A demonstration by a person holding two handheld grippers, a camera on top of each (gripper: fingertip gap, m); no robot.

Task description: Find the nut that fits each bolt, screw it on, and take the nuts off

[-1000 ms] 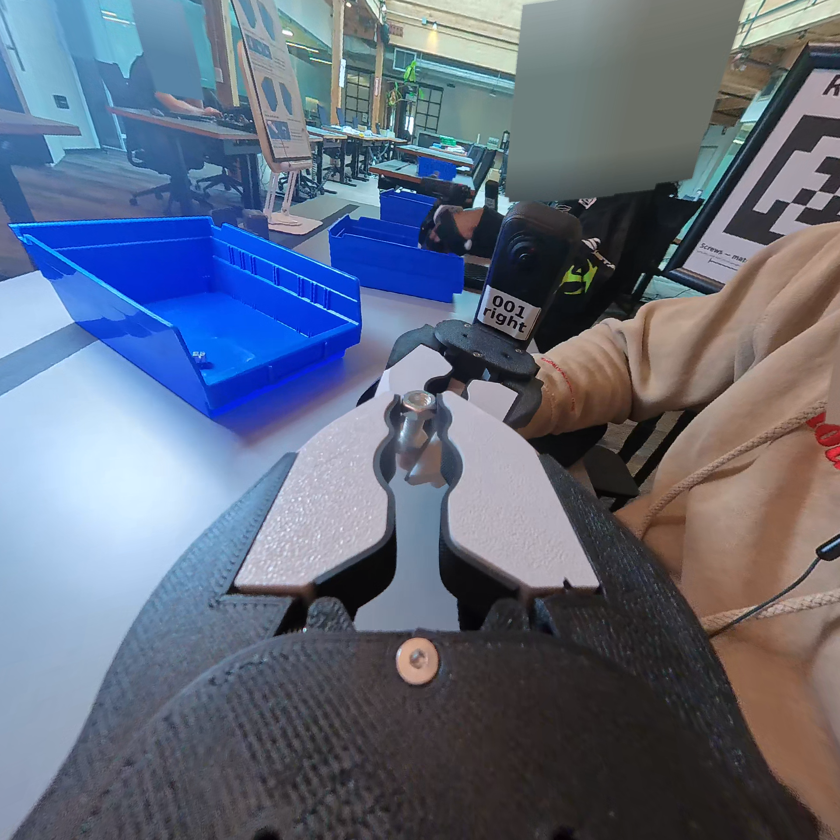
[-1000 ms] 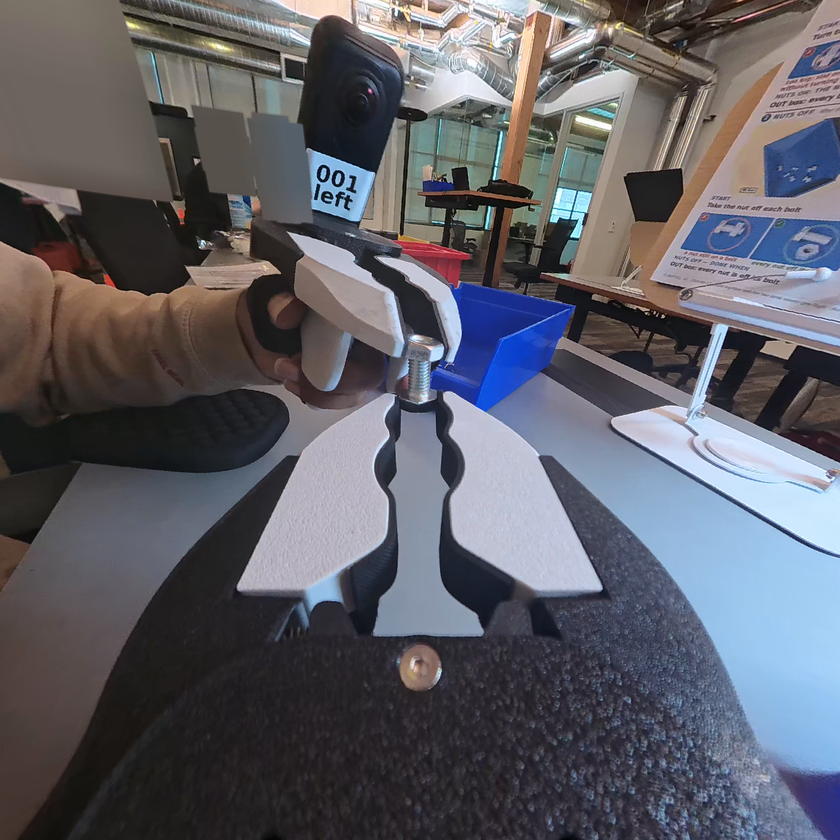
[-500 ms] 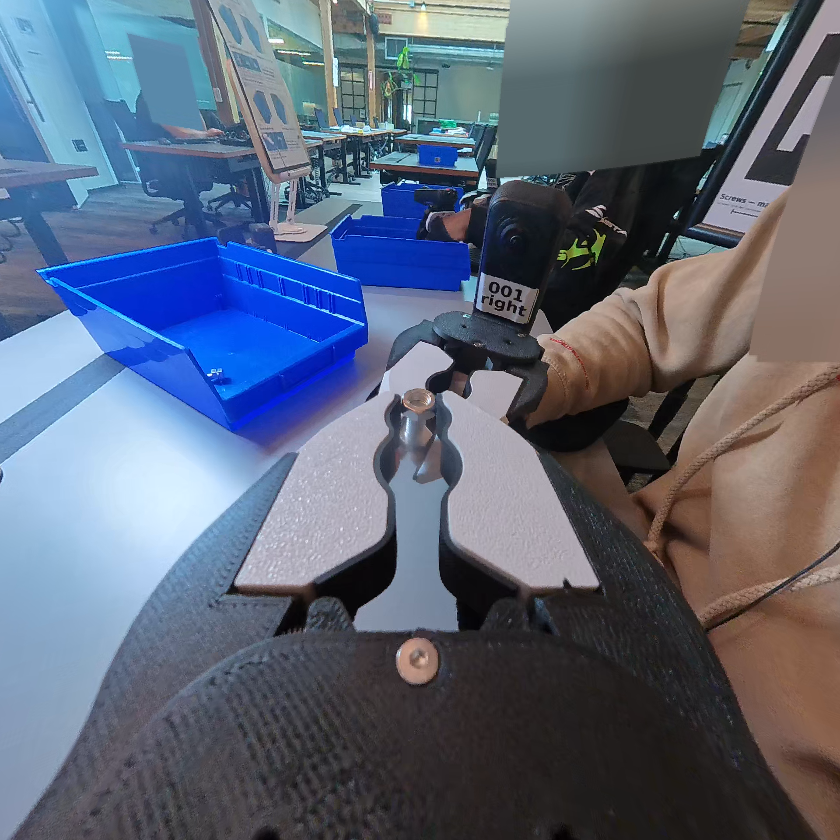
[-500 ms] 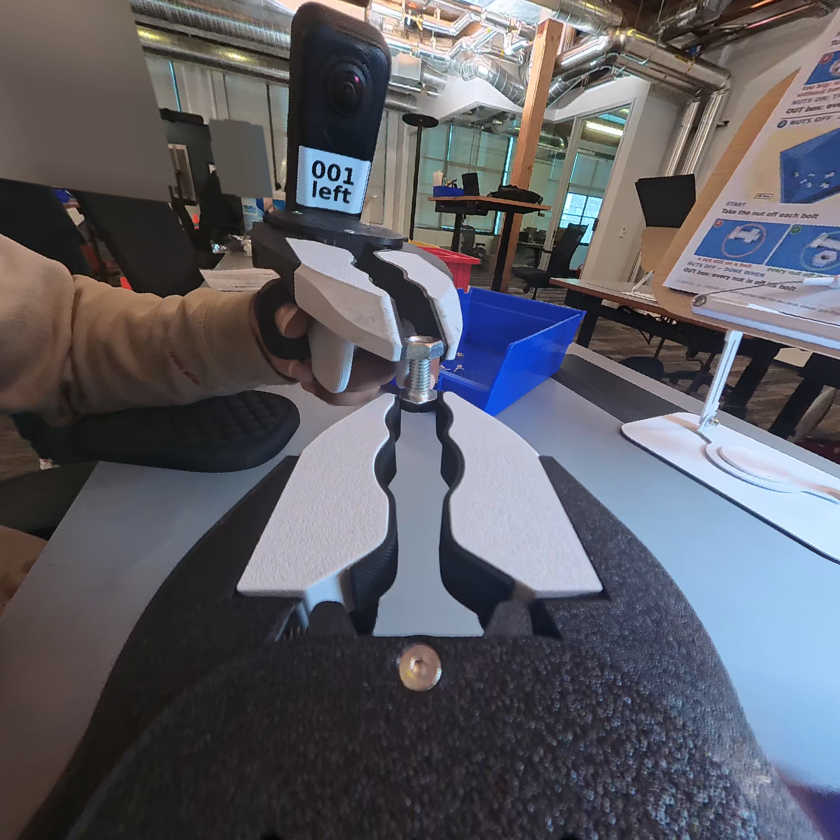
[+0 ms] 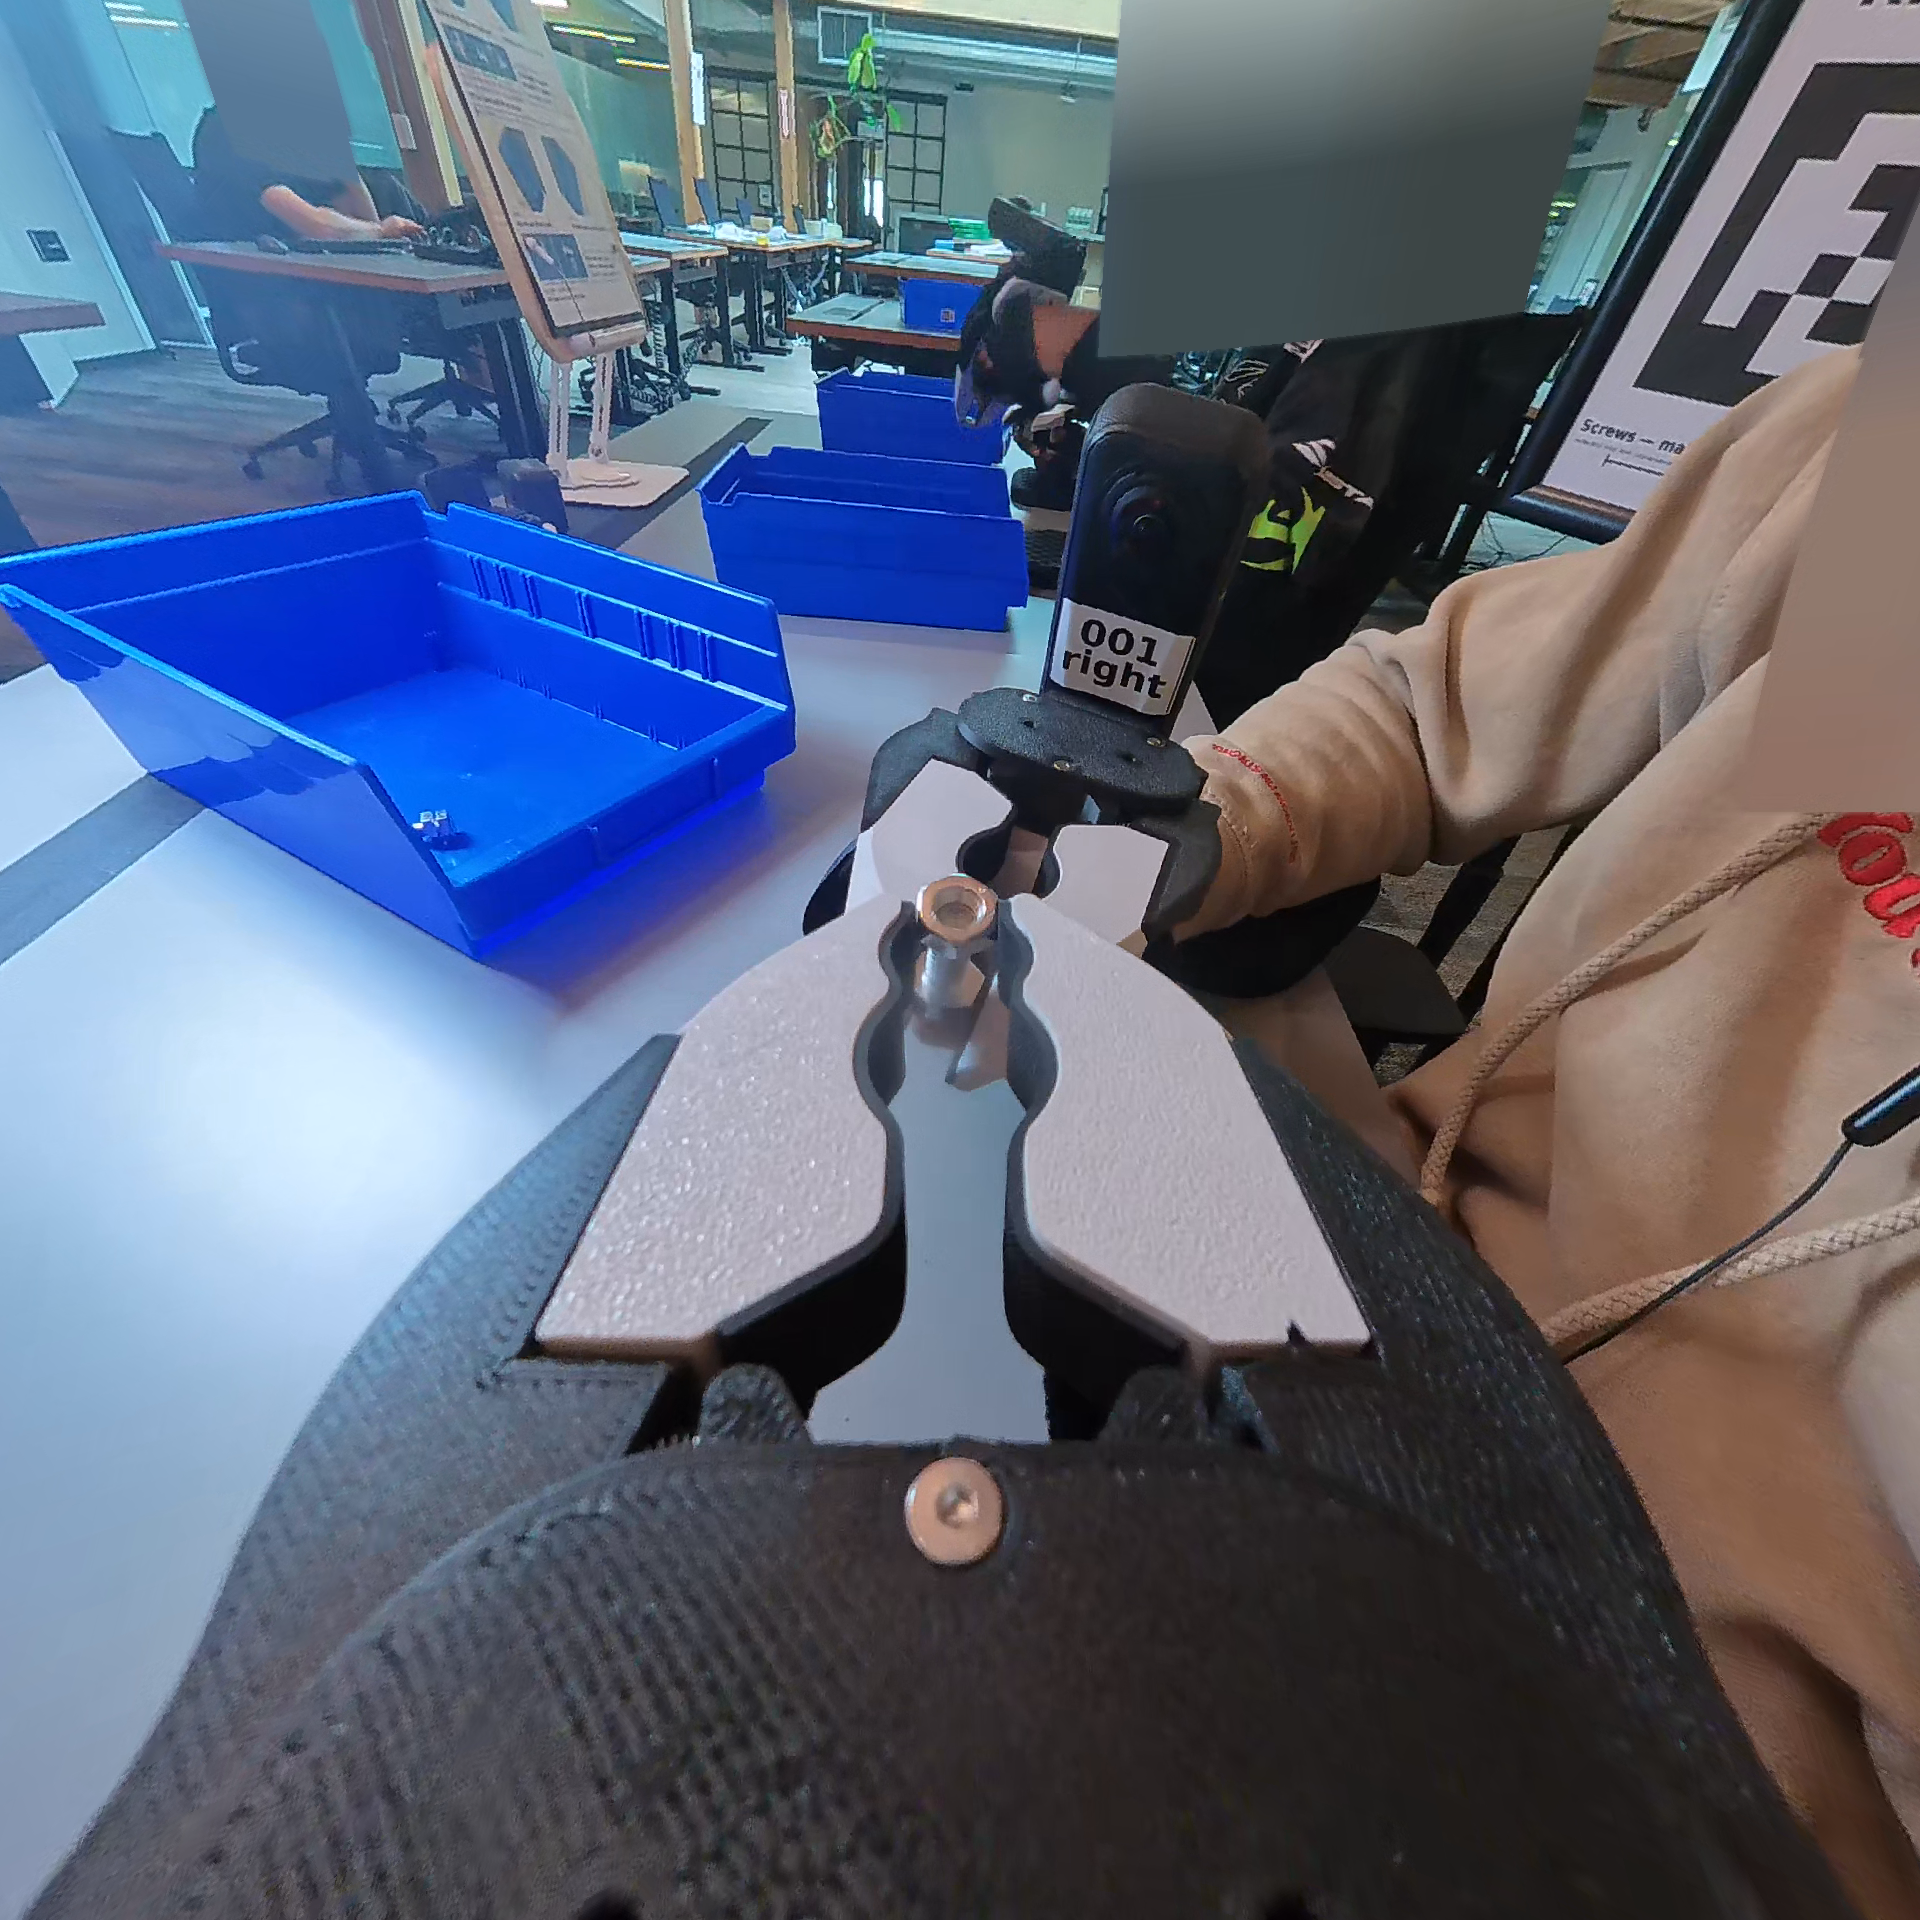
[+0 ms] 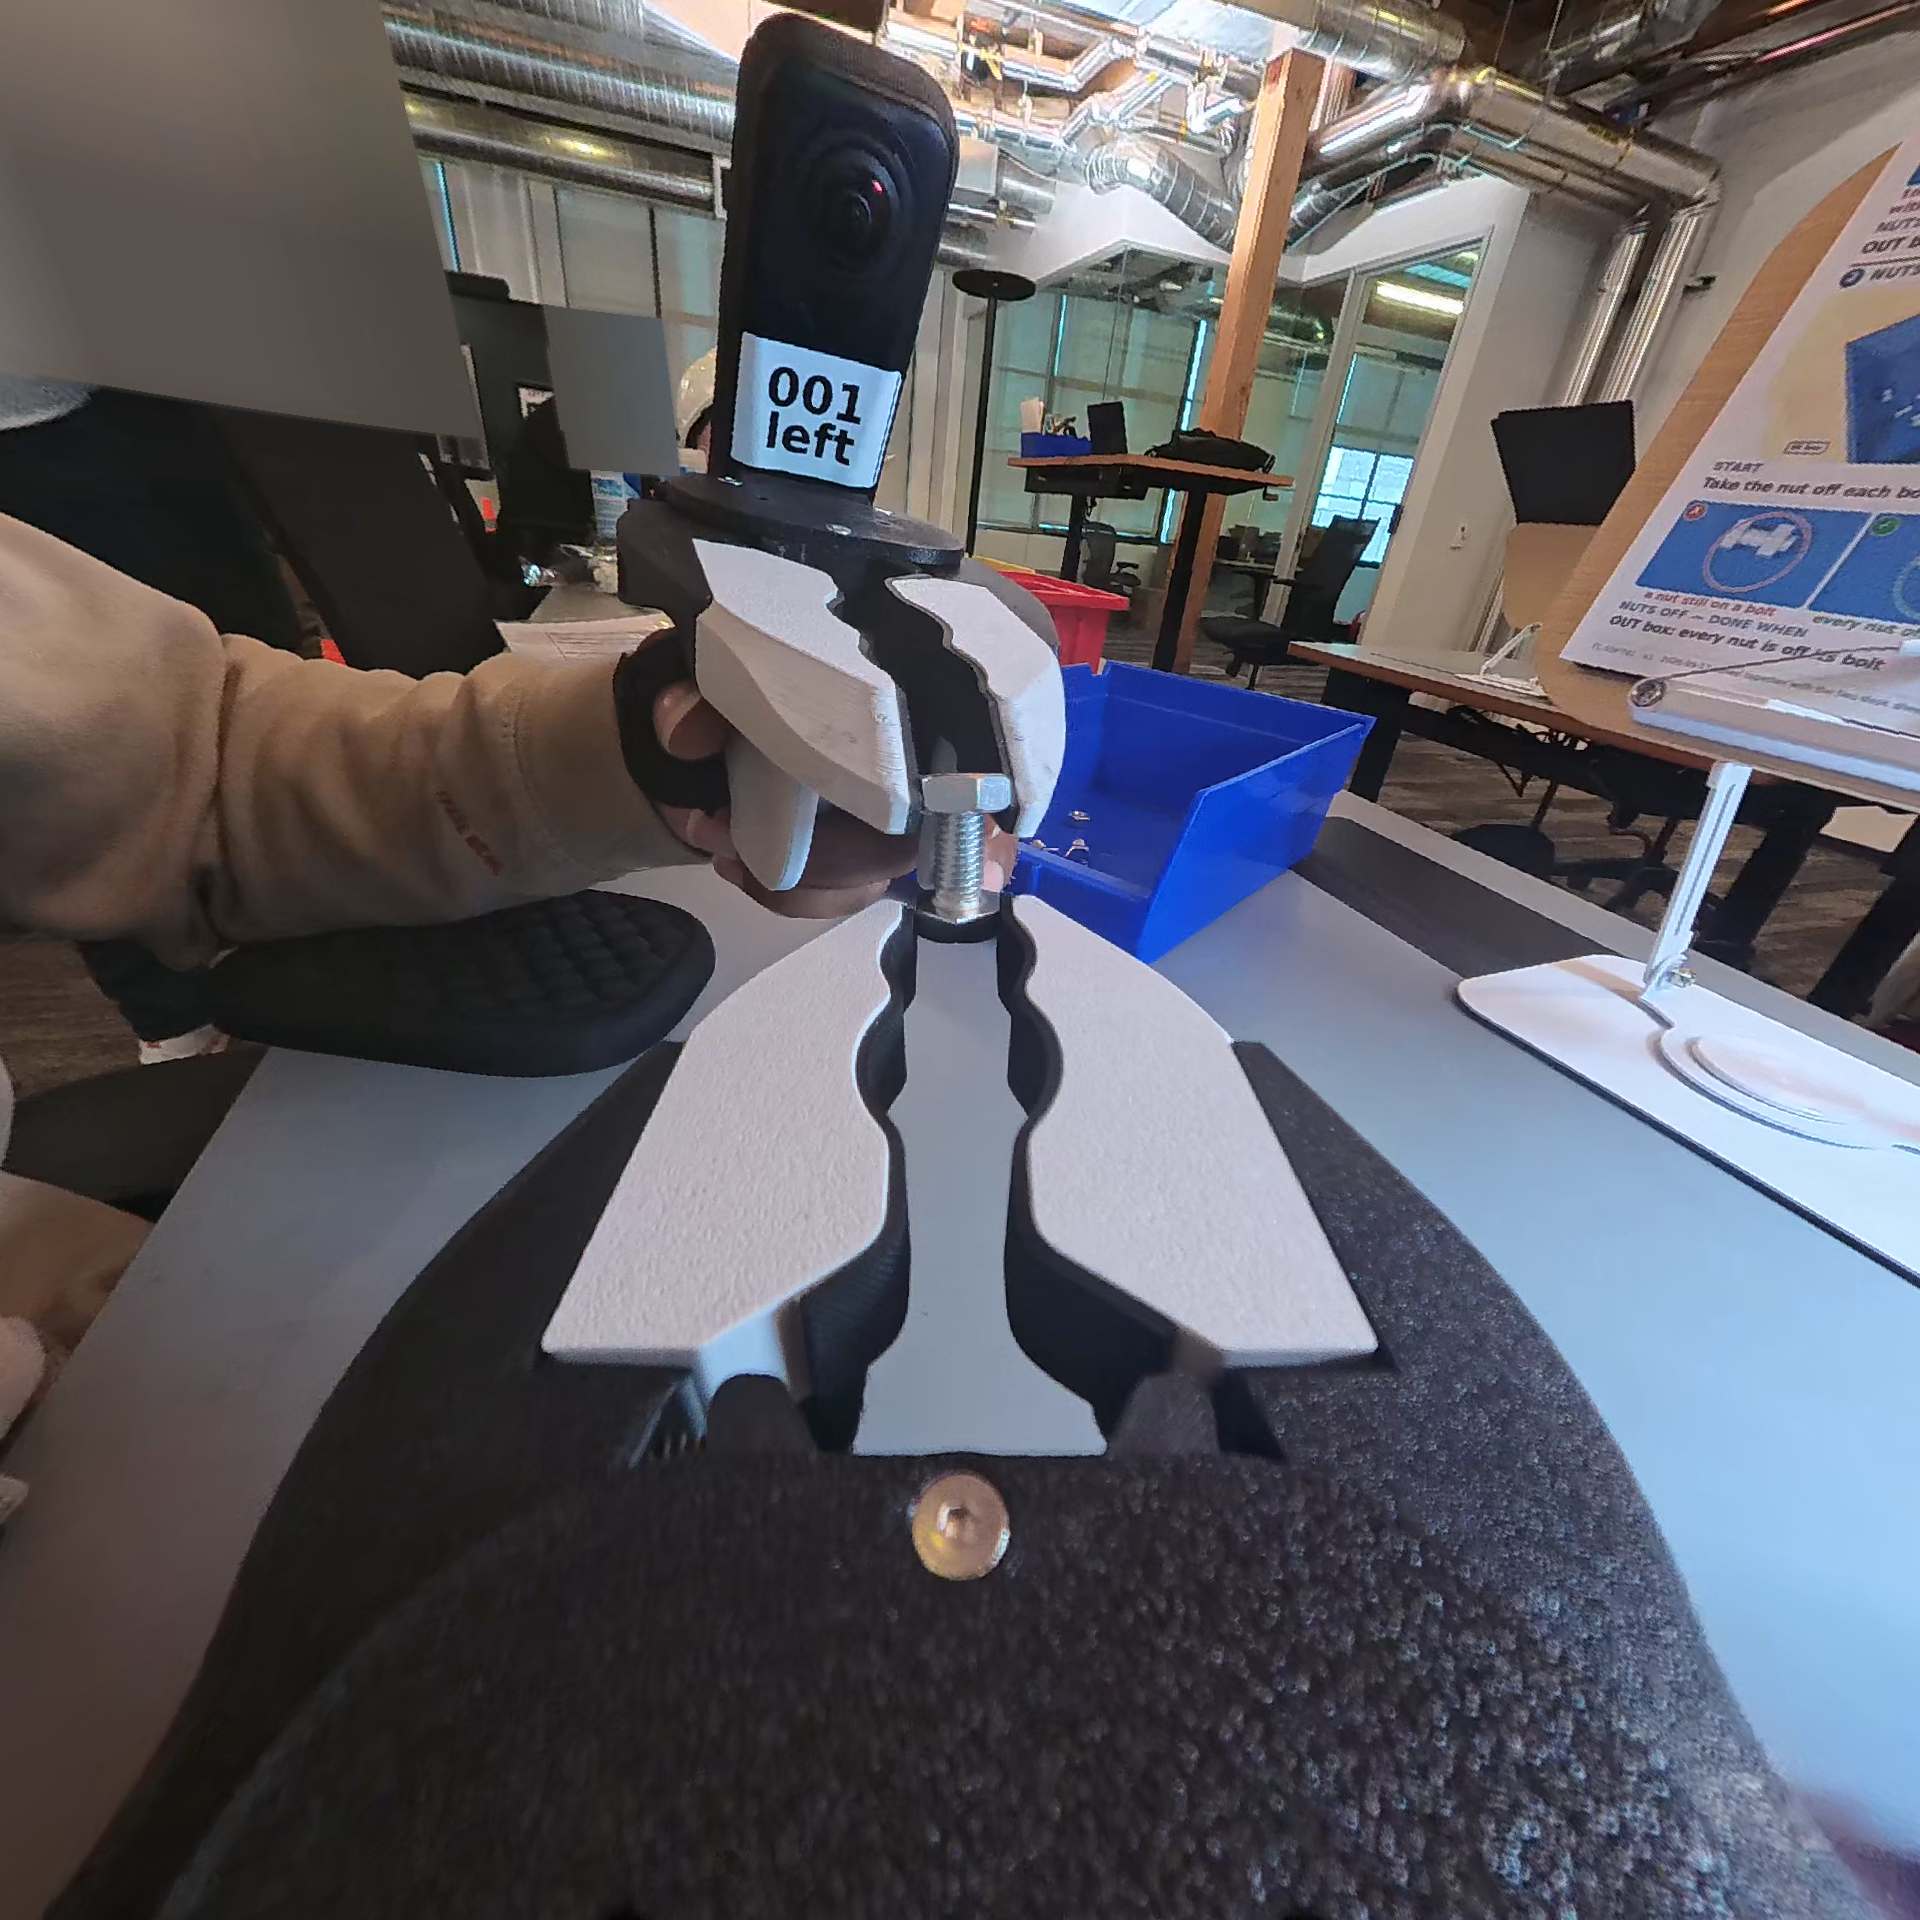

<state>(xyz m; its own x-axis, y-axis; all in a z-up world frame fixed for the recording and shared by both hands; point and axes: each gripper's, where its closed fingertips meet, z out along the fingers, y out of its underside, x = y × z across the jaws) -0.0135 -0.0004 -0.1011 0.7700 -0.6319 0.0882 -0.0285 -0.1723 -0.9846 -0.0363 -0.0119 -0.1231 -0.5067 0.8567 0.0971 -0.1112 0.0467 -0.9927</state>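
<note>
A silver hex bolt (image 6: 954, 857) stands upright between my two grippers above the grey table (image 6: 1351, 1039). My left gripper (image 5: 951, 925) is shut on the bolt's head (image 5: 951, 920); it also shows from the front in the right wrist view (image 6: 961, 792). My right gripper (image 6: 956, 920) is shut on the nut (image 6: 956, 914) at the bolt's lower end. Several bare threads show between head and nut. In the left wrist view the right gripper's fingers (image 5: 1117, 868) reach under my left fingertips, and the nut is hidden there.
A blue bin (image 5: 582, 582) on the left holds one small metal piece (image 5: 436, 826). Two more blue bins (image 5: 862, 540) stand farther back. Another blue bin (image 6: 1247, 790) holds several nuts. A sign stand (image 6: 1714, 1049) is at the right, a black wrist rest (image 6: 468, 966) at the left. Less than 4 cm separates the two grippers' tips.
The left gripper has tilted from leaning to upright and drawn a little closer to the right camera. Both grippers keep their hold on bolt and nut.
</note>
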